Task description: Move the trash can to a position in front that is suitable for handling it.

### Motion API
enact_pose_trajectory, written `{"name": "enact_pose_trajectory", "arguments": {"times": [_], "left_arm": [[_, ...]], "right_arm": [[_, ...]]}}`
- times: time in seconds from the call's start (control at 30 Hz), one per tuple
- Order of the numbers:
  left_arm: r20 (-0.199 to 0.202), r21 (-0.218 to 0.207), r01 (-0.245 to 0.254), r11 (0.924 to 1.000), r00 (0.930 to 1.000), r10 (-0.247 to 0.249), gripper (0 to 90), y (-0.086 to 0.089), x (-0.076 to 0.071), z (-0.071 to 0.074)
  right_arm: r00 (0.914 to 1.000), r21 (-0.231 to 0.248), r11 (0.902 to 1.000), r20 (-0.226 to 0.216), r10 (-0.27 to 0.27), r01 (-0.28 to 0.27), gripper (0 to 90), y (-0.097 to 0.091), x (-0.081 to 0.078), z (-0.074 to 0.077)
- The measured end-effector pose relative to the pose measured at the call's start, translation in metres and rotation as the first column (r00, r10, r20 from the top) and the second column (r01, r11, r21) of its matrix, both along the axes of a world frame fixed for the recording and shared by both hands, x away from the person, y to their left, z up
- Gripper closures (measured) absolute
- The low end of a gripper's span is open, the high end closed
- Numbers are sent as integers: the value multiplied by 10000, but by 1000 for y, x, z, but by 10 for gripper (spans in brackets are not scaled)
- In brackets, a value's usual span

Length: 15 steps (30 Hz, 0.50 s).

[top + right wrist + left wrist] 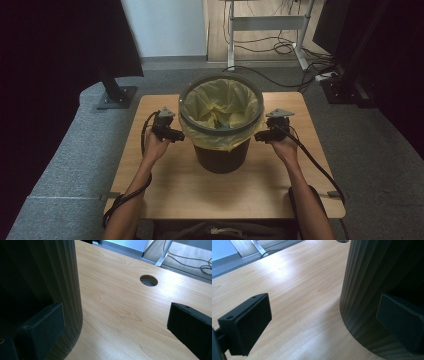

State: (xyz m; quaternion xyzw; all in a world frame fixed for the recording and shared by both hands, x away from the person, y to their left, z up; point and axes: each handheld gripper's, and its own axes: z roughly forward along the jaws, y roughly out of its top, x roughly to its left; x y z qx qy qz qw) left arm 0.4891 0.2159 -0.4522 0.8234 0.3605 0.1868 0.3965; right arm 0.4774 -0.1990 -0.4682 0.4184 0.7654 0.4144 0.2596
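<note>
A black ribbed bin (220, 156) stands in the middle of the wooden table (165, 192), lined with a yellow bag (222, 106) held by a grey ring (185, 118) at the rim. My left gripper (177, 135) is open at the bin's left side, just under the bag's overhang. Its view (327, 320) has one jaw over bare table and the other against the bin's ribbed wall (372, 277). My right gripper (260, 136) is open at the bin's right side. In its view (116, 325), the left jaw is by the bin wall (50, 272). Neither holds anything.
A round cable hole (149, 280) is cut in the tabletop behind the bin. Beyond the table are a grey carpet floor, a black stand base (116, 96) at the back left, a white desk frame (267, 22) and loose cables (280, 47).
</note>
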Motion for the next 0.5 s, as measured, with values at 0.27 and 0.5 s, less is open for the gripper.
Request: {"name": "enact_pose_trajectory", "arguments": {"times": [0.27,0.5], "left_arm": [[-13,-13,55,10000,10000,-55,0,-1,-21,0],[-5,-31,6,10000,10000,-7,0,0,-35,0]], "right_arm": [[9999,-138,9999,30,104,-104,11,-1,-21,1],[9999,-269,9995,-15,156,-156,9,0,-35,3]]}}
